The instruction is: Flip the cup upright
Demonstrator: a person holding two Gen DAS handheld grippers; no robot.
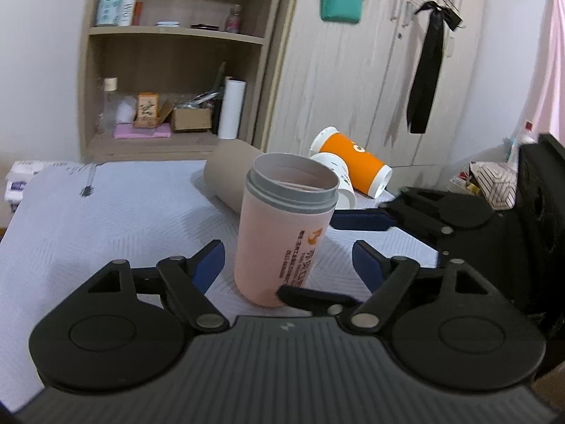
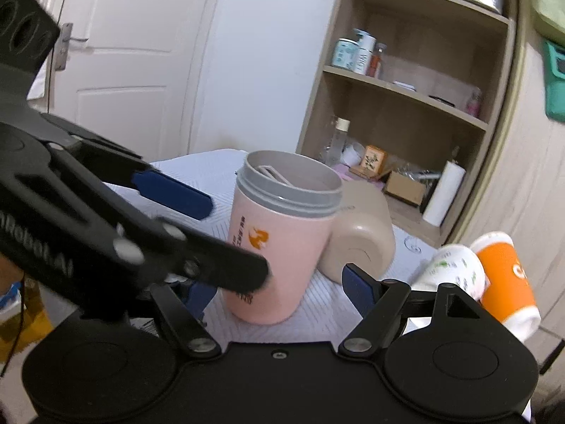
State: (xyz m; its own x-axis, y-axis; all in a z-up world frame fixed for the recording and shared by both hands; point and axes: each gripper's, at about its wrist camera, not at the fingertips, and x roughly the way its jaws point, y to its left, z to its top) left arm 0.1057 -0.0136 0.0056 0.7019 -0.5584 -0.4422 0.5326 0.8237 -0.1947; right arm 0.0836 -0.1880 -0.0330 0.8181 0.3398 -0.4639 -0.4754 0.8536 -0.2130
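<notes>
Left wrist view: the pink plastic cup with a grey threaded rim (image 1: pixel 282 233) stands mouth-up but leaning, near the middle of the white quilted bed (image 1: pixel 106 219); the left gripper (image 1: pixel 289 258) is spread wide around its base, apparently not touching; the right gripper (image 2: pixel 279 279) is likewise spread beside it. Judgement: settle the base flat, then withdraw straight back, avoiding the beige cup lying on its side (image 2: pixel 363 233) close behind.

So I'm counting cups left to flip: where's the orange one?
The orange cup lies on its side at the far right of the table, touching the white paper cup, behind the upright pink cup.
</notes>
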